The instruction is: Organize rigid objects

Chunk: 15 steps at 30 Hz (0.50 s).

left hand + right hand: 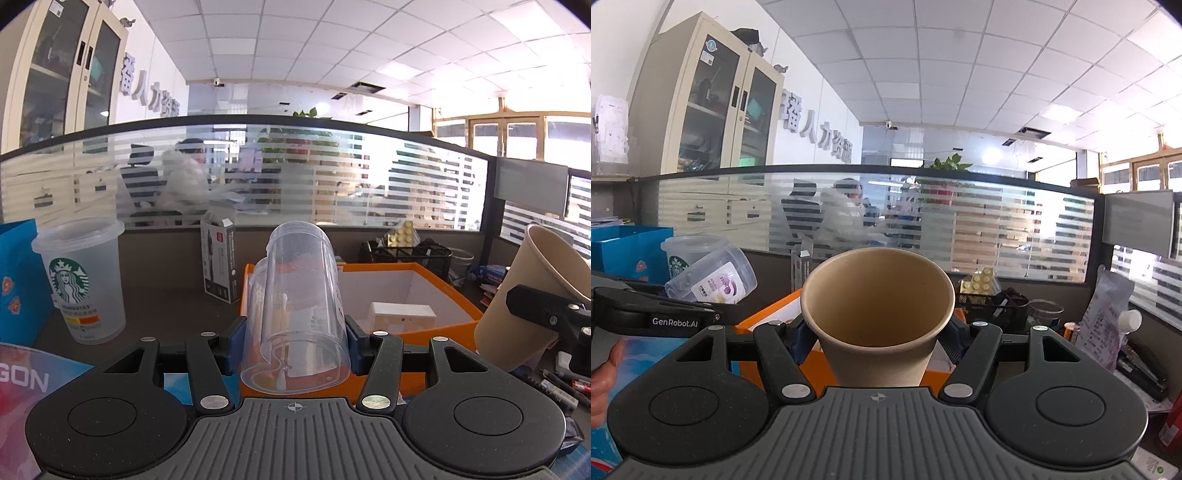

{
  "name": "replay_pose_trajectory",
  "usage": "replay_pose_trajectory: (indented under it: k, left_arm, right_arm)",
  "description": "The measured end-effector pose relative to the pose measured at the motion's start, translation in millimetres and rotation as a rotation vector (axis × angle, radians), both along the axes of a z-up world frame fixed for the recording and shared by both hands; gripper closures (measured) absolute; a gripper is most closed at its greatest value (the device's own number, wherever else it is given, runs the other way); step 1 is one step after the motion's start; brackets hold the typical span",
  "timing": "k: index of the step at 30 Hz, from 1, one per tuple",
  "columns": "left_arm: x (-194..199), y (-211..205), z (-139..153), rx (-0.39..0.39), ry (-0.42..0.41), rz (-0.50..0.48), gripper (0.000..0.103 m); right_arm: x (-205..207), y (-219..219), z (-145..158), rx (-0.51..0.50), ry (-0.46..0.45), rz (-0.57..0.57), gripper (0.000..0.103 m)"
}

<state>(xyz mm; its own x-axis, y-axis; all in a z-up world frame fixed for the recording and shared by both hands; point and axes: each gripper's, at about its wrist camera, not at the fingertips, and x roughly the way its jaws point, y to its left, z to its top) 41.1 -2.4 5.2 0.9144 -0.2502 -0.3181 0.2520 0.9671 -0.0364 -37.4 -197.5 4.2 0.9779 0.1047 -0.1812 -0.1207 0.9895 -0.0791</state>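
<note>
My left gripper (295, 341) clamps a clear plastic jar (297, 314), tilted, mouth toward me, above the orange box (448, 295). My right gripper (877, 341) squeezes a tan paper cup (877, 314), empty, mouth tipped forward, over the same box.

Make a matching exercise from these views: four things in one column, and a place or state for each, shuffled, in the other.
Things:
1. clear plastic container
2. brown paper cup
3. Starbucks cup
4. white block

Places or states:
A. lying inside the orange box
B. clamped in the right gripper
C. standing upright on the desk
D. clamped in the left gripper

Pairs: 1-D, 2-B, 3-C, 4-A
</note>
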Motion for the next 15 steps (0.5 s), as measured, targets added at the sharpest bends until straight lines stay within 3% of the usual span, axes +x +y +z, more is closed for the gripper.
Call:
replay_pose_trajectory:
  k: [15]
  left_arm:
    - [25, 0, 13, 0.000, -0.024, -0.001, 0.052]
  right_arm:
    - [21, -2, 1, 0.004, -0.007, -0.004, 0.040]
